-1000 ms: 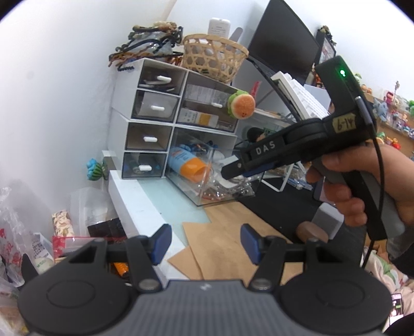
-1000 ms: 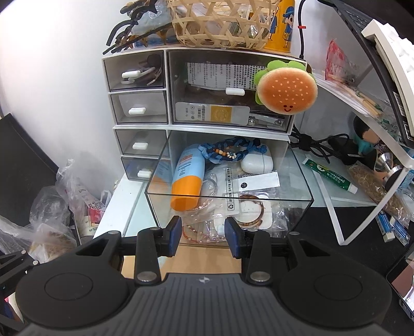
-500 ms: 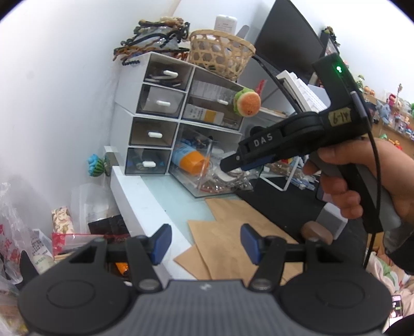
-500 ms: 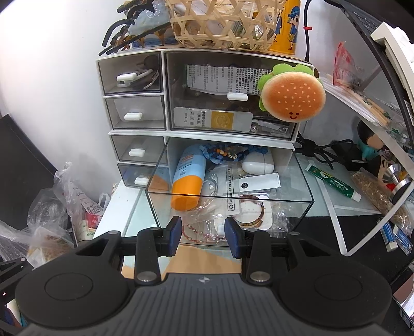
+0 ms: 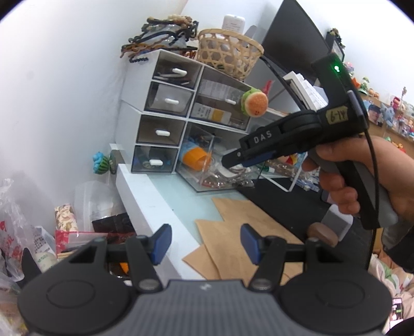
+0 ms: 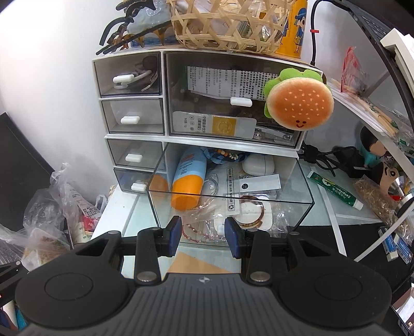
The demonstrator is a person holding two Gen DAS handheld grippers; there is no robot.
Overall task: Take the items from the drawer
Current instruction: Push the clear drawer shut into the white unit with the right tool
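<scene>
A white drawer unit (image 6: 134, 103) stands against the wall. Its lower right clear drawer (image 6: 305, 204) is pulled out. Inside lie an orange and blue sunscreen bottle (image 6: 190, 178), a white earbud case (image 6: 258, 165), a beaded bracelet (image 6: 225, 155) and bagged trinkets (image 6: 248, 209). My right gripper (image 6: 202, 236) is open and empty, just in front of the drawer's front wall; it also shows in the left wrist view (image 5: 235, 161). My left gripper (image 5: 205, 243) is open and empty, back over the desk edge, well short of the drawer (image 5: 204, 165).
A plush burger (image 6: 300, 103) hangs in front of the upper right drawer. A woven basket (image 6: 227, 23) and hair clips sit on top. A toothpaste tube (image 6: 333, 190) and cables lie to the right. Brown paper (image 5: 240, 232) covers the desk. Plastic bags (image 6: 44, 214) crowd the left.
The left gripper has drawn back, so the drawer unit looks smaller and farther. The right gripper has pulled back slightly and tilted up. Both stay open.
</scene>
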